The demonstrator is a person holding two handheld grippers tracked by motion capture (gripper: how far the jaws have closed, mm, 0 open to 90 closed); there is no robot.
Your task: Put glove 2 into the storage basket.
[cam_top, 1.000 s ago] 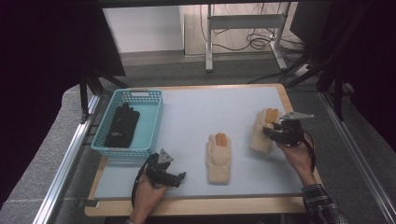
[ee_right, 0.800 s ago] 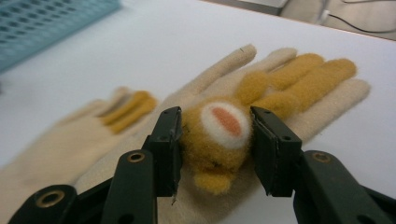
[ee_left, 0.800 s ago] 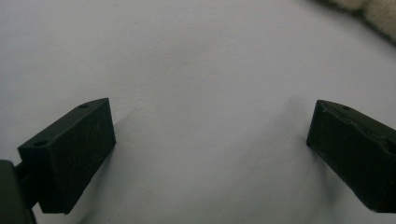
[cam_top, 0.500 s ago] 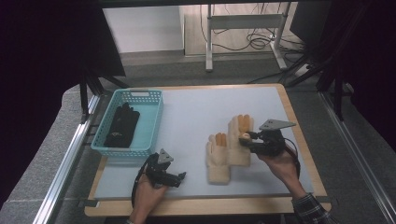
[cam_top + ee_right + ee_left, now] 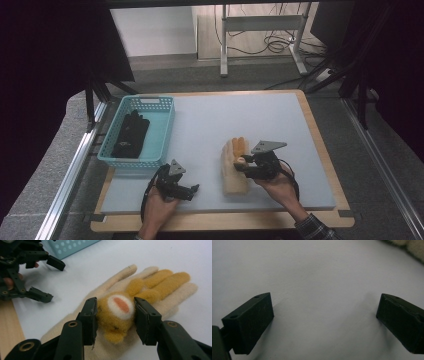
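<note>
A fuzzy orange-and-cream glove hangs in my right gripper, whose jaws press on its orange part with a white-and-orange patch. It hovers right over a second cream glove that lies flat on the white mat, fingers pointing away. My left gripper rests low at the front left of the mat, open, with only bare mat between its jaws. A corner of the cream glove shows past it.
A light blue basket stands at the mat's left with a black glove inside. The basket's wall and my left gripper appear beyond the gloves. The wooden table edge frames the mat.
My right gripper has carried its glove leftward from the mat's right side until it is over the lying glove. The left gripper has stayed put.
</note>
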